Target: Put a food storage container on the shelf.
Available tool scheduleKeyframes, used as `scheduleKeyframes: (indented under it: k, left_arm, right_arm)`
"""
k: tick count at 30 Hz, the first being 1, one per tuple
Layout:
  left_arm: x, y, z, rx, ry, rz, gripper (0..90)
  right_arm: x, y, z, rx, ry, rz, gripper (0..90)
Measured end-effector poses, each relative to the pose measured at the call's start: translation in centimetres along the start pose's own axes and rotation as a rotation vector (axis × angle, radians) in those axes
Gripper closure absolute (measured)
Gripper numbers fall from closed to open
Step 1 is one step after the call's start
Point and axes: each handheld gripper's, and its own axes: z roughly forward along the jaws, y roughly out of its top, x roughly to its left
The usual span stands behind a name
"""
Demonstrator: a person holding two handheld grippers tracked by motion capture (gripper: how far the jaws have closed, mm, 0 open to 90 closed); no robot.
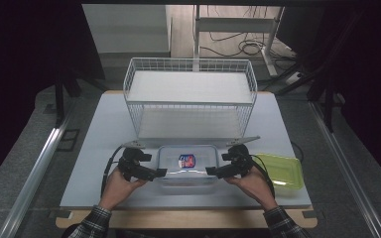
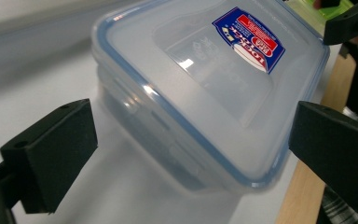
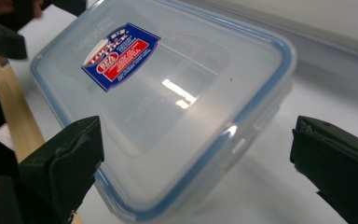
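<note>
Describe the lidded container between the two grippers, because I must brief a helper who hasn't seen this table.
Start at the white wire basket at the back of the pale grey table; just in front of it, near the table's front edge, sits a clear rectangular plastic box. Unlike the yellow-green plastic lid lying at its right, it has a blue seal around its lid and a red-and-blue sticker on top.

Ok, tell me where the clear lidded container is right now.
In the high view the clear container sits on the table's near edge, just in front of the wire basket, between the left gripper and right gripper, with the green lid to its right.
</note>
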Motion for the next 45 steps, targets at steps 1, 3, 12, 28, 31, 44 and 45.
scheduleKeyframes:
  k: [1,3,12,28,31,44,45]
  left_arm:
    - [0.2,0.1,0.3,0.001,-0.022,-0.011,0.5]
    - [0.3,0.2,0.7,0.014,-0.034,-0.018,0.2]
    - [0.4,0.2,2.2,0.074,-0.082,-0.072,0.0]
    - [0.0,-1.0,-0.2,0.048,-0.099,-0.058,22.9]
    - [0.2,-1.5,-0.9,0.004,-0.123,-0.111,33.0]
    - [-1.0,-2.4,-1.4,-0.034,-0.096,-0.113,41.4]
    - [-1.0,-2.4,-1.4,-0.035,-0.097,-0.123,41.4]
  right_arm:
    - [-0.1,0.1,0.2,0.007,0.015,0.016,4.7]
    - [-0.4,0.2,0.8,0.023,0.028,0.039,5.8]
    - [-1.1,0.3,2.1,0.059,0.099,0.124,4.7]
    - [-2.0,-0.2,-0.1,0.038,0.17,0.177,34.9]
    - [-2.1,-0.5,-0.6,0.019,0.188,0.191,41.2]
    - [-2.3,-1.2,-1.2,0.028,0.249,0.203,43.9]
    - [-2.2,-1.2,-1.3,0.029,0.243,0.203,45.0]
